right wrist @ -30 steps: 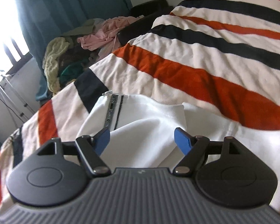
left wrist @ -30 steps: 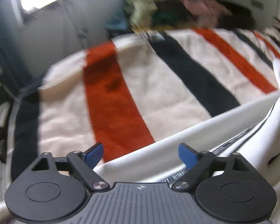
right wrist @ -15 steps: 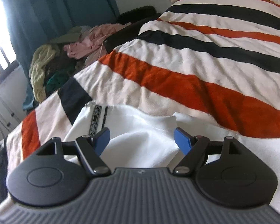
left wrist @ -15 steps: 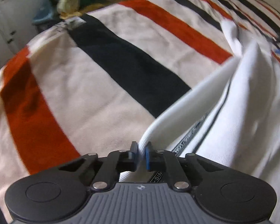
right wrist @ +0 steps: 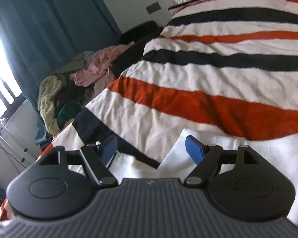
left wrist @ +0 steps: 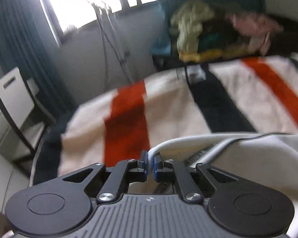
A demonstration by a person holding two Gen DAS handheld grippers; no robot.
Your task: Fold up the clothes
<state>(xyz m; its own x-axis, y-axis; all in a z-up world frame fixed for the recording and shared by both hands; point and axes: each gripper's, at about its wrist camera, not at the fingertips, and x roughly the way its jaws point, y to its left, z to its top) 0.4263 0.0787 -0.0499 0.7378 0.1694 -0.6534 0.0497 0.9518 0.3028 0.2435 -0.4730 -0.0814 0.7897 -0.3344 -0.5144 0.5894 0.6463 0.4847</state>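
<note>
A bedroom with teal curtains (right wrist: 49, 29) and a bright window (left wrist: 93, 0) holds a bed covered by a cream blanket with broad orange and black stripes (right wrist: 218, 79); beyond its far edge lies a heap of mixed clothes, pale green, pink and dark (right wrist: 69, 91). A white garment with thin dark trim (left wrist: 248, 158) lies on the near part of the blanket. The left claw (left wrist: 150, 163) has just eased slightly apart after clamping, yet its blue pads are nearly together and pinch a folded white edge of that garment, which runs off to the right. The right claw (right wrist: 151, 151) stands wide apart and holds nothing, hovering above the white cloth (right wrist: 248, 154) with the blanket visible between its fingers.
</note>
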